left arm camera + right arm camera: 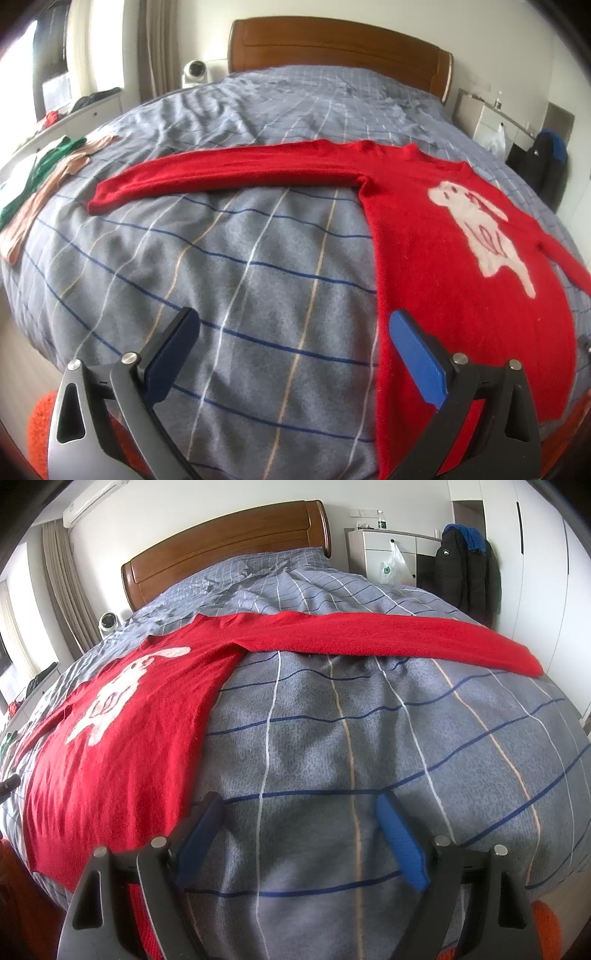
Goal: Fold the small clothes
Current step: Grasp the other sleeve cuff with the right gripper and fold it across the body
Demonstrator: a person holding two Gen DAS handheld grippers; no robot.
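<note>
A red sweater (443, 266) with a white animal figure lies flat on the grey checked bedspread (229, 258), both sleeves stretched out sideways. In the left wrist view its left sleeve (229, 173) runs across the bed. My left gripper (291, 325) is open above the bedspread, its right finger over the sweater's side edge near the hem, nothing held. In the right wrist view the sweater (122, 731) lies at left and its other sleeve (406, 638) reaches right. My right gripper (299, 812) is open over bare bedspread (332, 746), just right of the sweater's hem.
Green and beige garments (40, 181) lie at the bed's left edge. A wooden headboard (332, 48) stands at the far end. A white round device (195, 72) sits beside it. A white cabinet (391, 550) and a dark jacket (461, 568) stand at the right.
</note>
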